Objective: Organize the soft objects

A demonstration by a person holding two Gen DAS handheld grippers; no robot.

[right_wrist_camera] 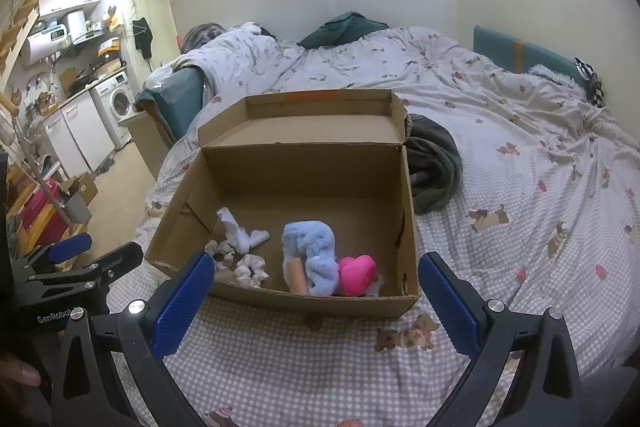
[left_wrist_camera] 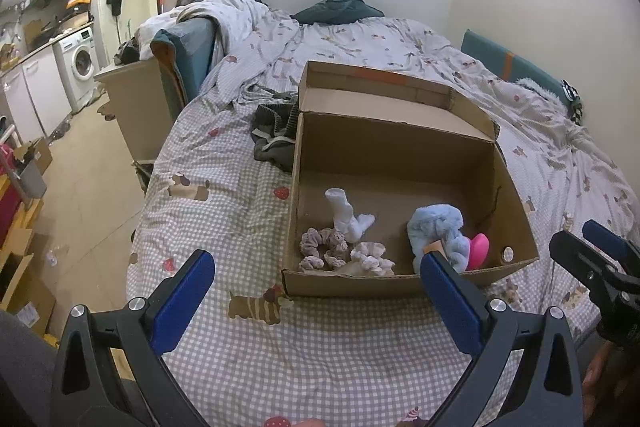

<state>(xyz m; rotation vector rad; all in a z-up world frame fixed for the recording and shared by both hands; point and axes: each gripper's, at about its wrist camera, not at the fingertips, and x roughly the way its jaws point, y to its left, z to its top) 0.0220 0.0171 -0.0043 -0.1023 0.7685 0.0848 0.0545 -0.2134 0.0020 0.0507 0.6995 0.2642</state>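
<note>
The bed (left_wrist_camera: 248, 347) (gingham cover) bore an open cardboard box (right_wrist_camera: 280, 301). Inside lay a blue plush (right_wrist_camera: 314, 251), white sock (left_wrist_camera: 348, 215), pink heart (right_wrist_camera: 358, 273) and scrunchies (left_wrist_camera: 324, 247). Left gripper (left_wrist_camera: 316, 283) and right gripper (right_wrist_camera: 316, 283) gaped empty before it.

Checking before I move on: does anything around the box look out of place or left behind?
One thing: a dark grey garment lies crumpled on the bed against the outside of the cardboard box, while the white sock, scrunchies, blue plush and pink heart sit inside. Nothing looks spilled or damaged.
</note>
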